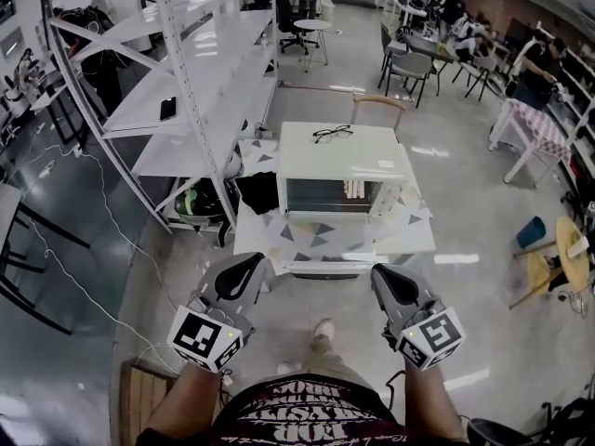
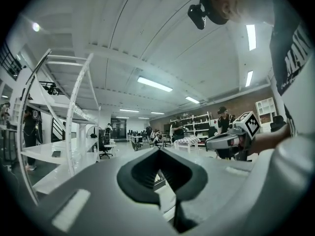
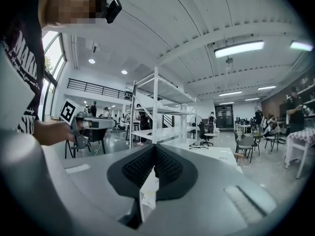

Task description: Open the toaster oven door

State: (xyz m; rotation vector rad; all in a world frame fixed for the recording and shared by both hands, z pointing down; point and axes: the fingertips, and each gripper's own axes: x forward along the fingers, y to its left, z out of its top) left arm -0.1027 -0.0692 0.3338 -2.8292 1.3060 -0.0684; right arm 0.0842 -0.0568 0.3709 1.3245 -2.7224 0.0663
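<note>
A white toaster oven [image 1: 344, 167] stands on a small table [image 1: 279, 240] covered with a triangle-patterned cloth. Its glass door [image 1: 325, 196] faces me and is closed. A pair of glasses [image 1: 332, 134] lies on the oven's top, which also shows in the right gripper view [image 3: 216, 155]. My left gripper [image 1: 249, 266] and right gripper [image 1: 383, 275] hang side by side near my body, short of the table's front edge. Each is shut with nothing between its pads, the left gripper [image 2: 158, 152] and the right gripper [image 3: 155, 148] tips meeting. Neither touches the oven.
A tall white shelving rack [image 1: 200, 72] runs along the left, close to the table. A black bundle [image 1: 257, 191] lies left of the oven. A chair [image 1: 379, 108] stands behind the table, a round wooden table [image 1: 572, 254] at right, a wooden pallet [image 1: 139, 398] at lower left.
</note>
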